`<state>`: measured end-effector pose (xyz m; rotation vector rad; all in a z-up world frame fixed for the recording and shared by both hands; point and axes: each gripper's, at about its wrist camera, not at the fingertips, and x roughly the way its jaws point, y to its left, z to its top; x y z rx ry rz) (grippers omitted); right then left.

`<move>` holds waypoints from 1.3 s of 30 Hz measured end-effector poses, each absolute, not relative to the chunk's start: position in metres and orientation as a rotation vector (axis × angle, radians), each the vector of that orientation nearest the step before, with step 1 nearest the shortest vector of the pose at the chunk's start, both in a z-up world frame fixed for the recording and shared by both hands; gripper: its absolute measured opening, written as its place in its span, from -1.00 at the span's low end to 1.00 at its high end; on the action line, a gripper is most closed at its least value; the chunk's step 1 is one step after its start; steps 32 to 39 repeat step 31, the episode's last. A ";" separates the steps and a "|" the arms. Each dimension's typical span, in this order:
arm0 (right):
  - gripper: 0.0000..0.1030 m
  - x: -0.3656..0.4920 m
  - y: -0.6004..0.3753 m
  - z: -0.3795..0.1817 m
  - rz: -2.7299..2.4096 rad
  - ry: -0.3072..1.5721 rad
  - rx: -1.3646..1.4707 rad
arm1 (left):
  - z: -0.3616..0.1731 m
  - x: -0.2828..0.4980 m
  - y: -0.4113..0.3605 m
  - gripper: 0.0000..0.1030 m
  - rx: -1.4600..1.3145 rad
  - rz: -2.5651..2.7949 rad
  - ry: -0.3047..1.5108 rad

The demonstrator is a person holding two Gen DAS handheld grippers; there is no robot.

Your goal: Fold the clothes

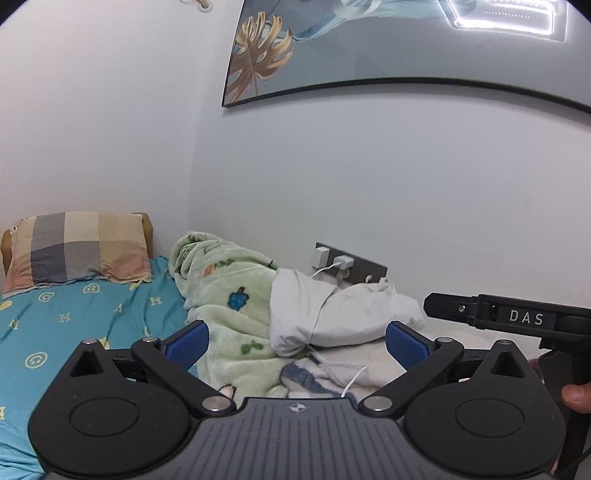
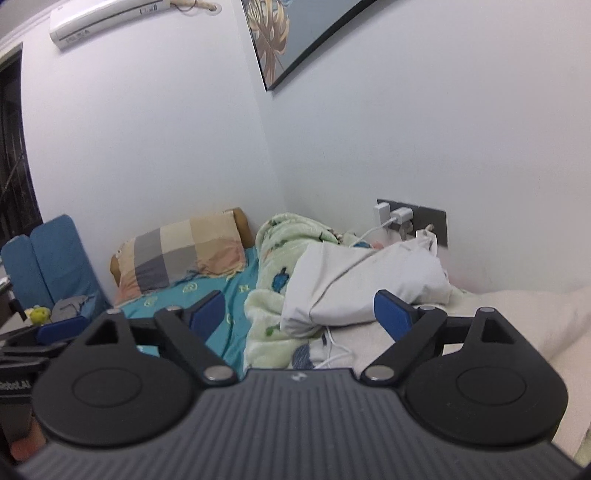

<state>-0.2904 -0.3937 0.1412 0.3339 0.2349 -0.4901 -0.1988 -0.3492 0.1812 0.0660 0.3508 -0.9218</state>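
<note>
In the left wrist view, the left gripper (image 1: 295, 339) fills the bottom of the frame with its blue-padded fingers (image 1: 186, 343) spread wide and nothing between them. Past the fingers, at centre frame, a white garment (image 1: 332, 314) lies bunched on the bed, resting partly over a pale green fleece blanket (image 1: 229, 295) heaped to its left. A white charging cable (image 1: 354, 380) trails across a cream-coloured cover (image 1: 373, 360) just below the garment. At the left, a checked pillow (image 1: 77, 249) sits on a teal sheet (image 1: 85, 321). A wall socket panel (image 1: 354, 264) with plugged chargers sits behind the garment, and a framed leaf picture (image 1: 369, 48) hangs at the top. At the right edge, part of the right gripper (image 1: 517, 317) shows, marked DAS, with a fingertip of the person's hand (image 1: 576, 398) below it.

In the right wrist view, the right gripper (image 2: 299, 314) is likewise spread wide and holds nothing. The white garment (image 2: 362, 284) lies centre right, between and beyond the blue fingers (image 2: 207, 314), against the green blanket (image 2: 273, 273). The pillow (image 2: 181, 251) is at centre left, a blue chair (image 2: 55, 258) at the left edge, and an air conditioner (image 2: 110, 18) at the upper left.
</note>
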 end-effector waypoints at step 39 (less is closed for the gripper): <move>0.73 -0.286 -0.377 0.132 -0.600 0.291 0.251 | 0.166 -0.198 -0.348 1.00 0.118 -0.872 0.370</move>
